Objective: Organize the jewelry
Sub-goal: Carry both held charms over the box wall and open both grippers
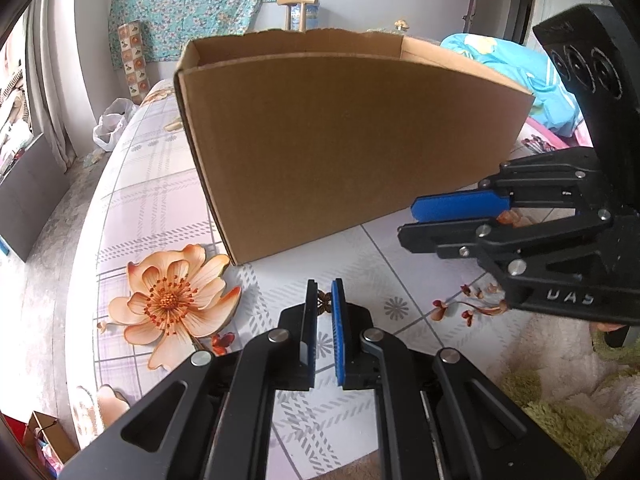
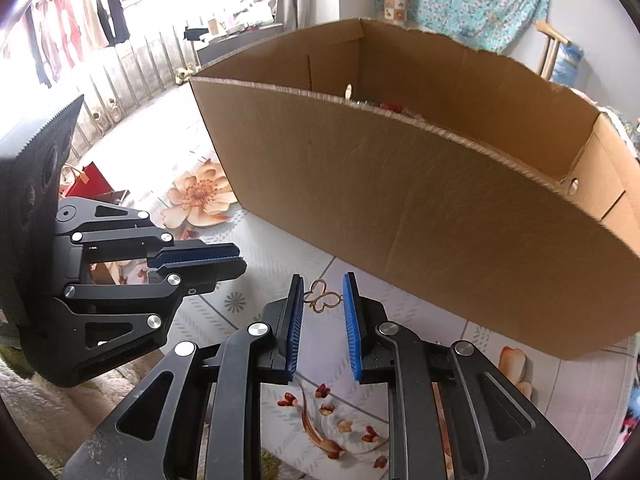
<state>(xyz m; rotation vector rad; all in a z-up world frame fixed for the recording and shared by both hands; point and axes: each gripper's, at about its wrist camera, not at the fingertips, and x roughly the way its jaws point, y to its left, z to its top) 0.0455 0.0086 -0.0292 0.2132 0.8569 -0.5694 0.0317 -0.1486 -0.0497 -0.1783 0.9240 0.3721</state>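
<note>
The open cardboard box [image 2: 460, 216] fills twelve o'clock on the flowered surface [image 1: 160, 200]; inside, only a red scrap and pale bits peek over its near wall, too hidden to name. The right tongs [image 2: 323, 300] grasp a gold butterfly ornament [image 2: 322, 299] at their tips. The left tongs [image 1: 323, 300] are clenched, with a small brown filigree piece [image 1: 322, 302] between the tips. At three o'clock in the left view, the right tongs' body bears raised letters that are hard to read.

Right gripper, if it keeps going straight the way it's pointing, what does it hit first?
Most likely the gold butterfly-shaped jewelry piece already between the right gripper's fingertips; beyond it lies the floral tablecloth, then the cardboard box's front wall. Depth is uncertain.
</note>
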